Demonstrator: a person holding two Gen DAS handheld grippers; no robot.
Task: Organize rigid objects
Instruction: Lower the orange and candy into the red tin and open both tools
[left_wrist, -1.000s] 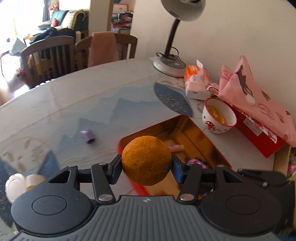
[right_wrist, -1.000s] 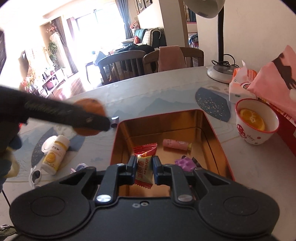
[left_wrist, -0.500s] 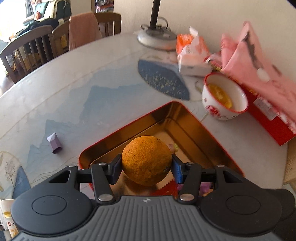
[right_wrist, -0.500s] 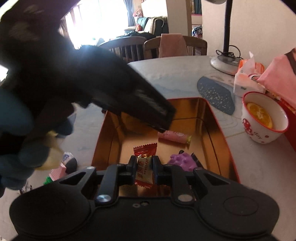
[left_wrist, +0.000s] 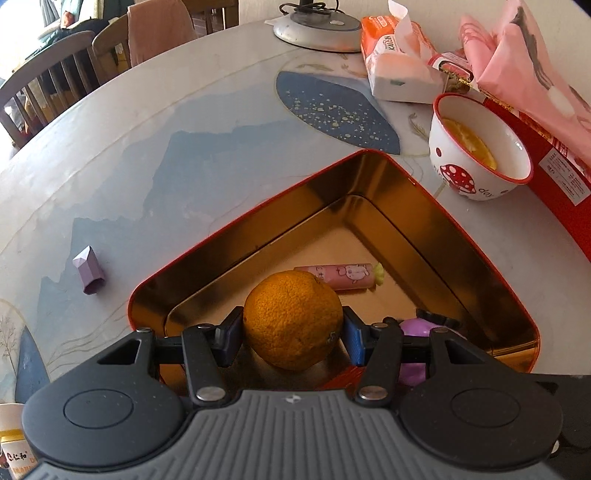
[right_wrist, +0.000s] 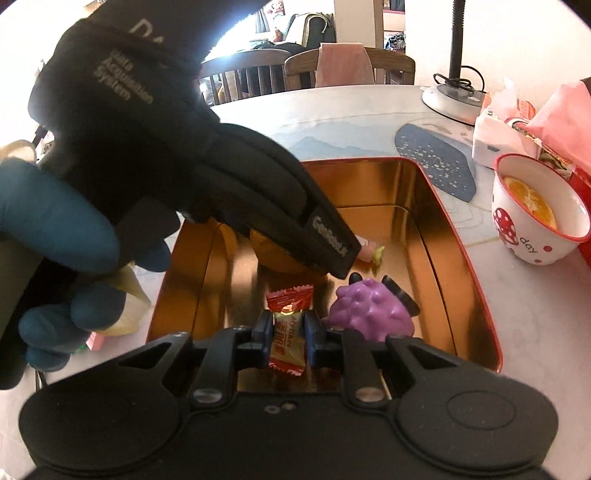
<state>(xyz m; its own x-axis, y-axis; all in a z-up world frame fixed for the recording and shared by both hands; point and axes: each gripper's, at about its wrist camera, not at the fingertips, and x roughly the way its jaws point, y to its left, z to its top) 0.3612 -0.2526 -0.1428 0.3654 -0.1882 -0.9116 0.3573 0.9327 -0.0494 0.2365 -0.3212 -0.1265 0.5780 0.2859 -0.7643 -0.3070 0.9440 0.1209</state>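
Observation:
My left gripper (left_wrist: 293, 332) is shut on an orange (left_wrist: 293, 319) and holds it low inside the red-rimmed gold tin (left_wrist: 369, 162). A pink tube (left_wrist: 338, 276) and a purple toy (left_wrist: 415, 328) lie in the tin. In the right wrist view my right gripper (right_wrist: 287, 338) is shut on a red-and-yellow candy packet (right_wrist: 288, 343) over the near part of the tin (right_wrist: 465, 236). The purple bumpy toy (right_wrist: 371, 310) lies just right of it. The left gripper's body (right_wrist: 258, 206) crosses above the tin and hides most of the orange (right_wrist: 273, 256).
A mushroom-print cup with an orange slice (left_wrist: 480, 151) stands right of the tin. A tissue pack (left_wrist: 399, 62), pink bag (left_wrist: 535, 70), red box (left_wrist: 557, 177) and lamp base (left_wrist: 317, 27) lie behind. A small purple cap (left_wrist: 90, 275) lies left of the tin; a bottle (left_wrist: 14, 450) is at the lower left.
My left gripper has carried the orange from left of the tin over its rim and down inside it. My right gripper has stayed shut on the candy packet over the tin.

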